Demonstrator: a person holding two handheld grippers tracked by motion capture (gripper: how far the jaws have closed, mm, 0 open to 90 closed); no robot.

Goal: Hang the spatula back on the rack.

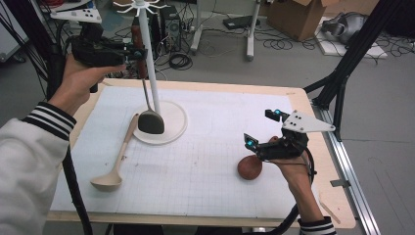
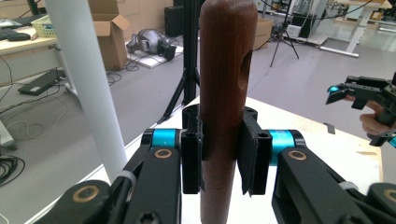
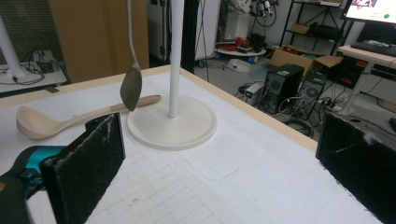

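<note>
On rack base (image 1: 173,128), hanging spatula (image 1: 150,122).

a pale wooden ladle (image 1: 117,161) lies at seven o'clock of the stand's base. a reddish-brown wooden ball (image 1: 249,167) sits at four o'clock.

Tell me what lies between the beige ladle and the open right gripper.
Bare white mat in the high view, between ladle and right gripper.

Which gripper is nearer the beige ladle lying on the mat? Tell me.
Left. The left gripper is up beside the rack pole, above the beige ladle; the right gripper is across the mat by a brown round thing.
</note>
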